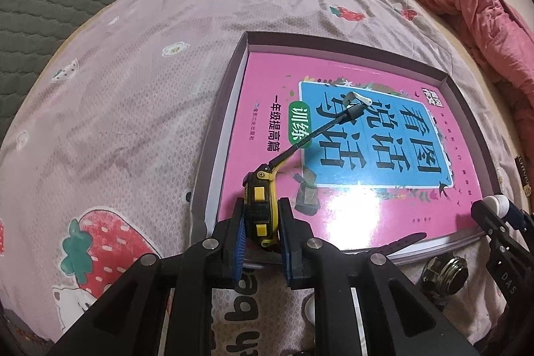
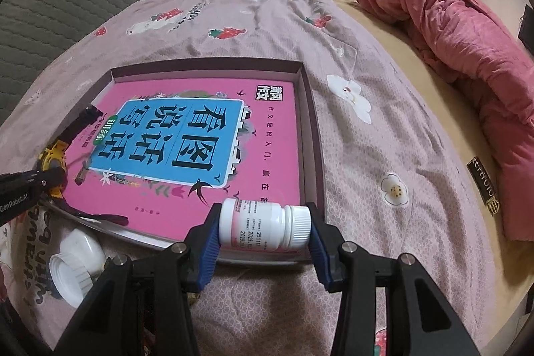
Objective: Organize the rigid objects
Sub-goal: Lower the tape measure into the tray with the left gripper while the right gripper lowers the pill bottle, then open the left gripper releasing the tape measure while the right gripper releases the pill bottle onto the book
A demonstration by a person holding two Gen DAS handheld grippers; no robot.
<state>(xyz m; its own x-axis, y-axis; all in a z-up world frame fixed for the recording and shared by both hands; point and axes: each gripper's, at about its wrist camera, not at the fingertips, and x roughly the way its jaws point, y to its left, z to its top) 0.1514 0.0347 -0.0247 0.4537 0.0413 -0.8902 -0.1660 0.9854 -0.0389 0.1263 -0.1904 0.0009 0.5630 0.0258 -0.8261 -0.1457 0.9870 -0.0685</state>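
Observation:
A shallow box (image 1: 223,122) on the bed holds a pink book (image 1: 273,135); both show in the right wrist view, box (image 2: 308,109) and book (image 2: 273,142). My left gripper (image 1: 262,222) is shut on a yellow and black tape measure (image 1: 262,206), held over the box's near left corner, its strap (image 1: 317,135) trailing onto the book. My right gripper (image 2: 265,227) is shut on a white pill bottle (image 2: 263,226), held sideways over the box's near right corner. The tape measure also shows at the left of the right wrist view (image 2: 53,155).
A second white bottle (image 2: 78,259) lies on the sheet before the box. A metal nut-like piece (image 1: 445,274) and a dark strap (image 1: 397,244) lie by the box's near edge. A pink quilt (image 2: 467,55) is heaped at right. Strawberry-print sheet (image 1: 133,105) spreads left.

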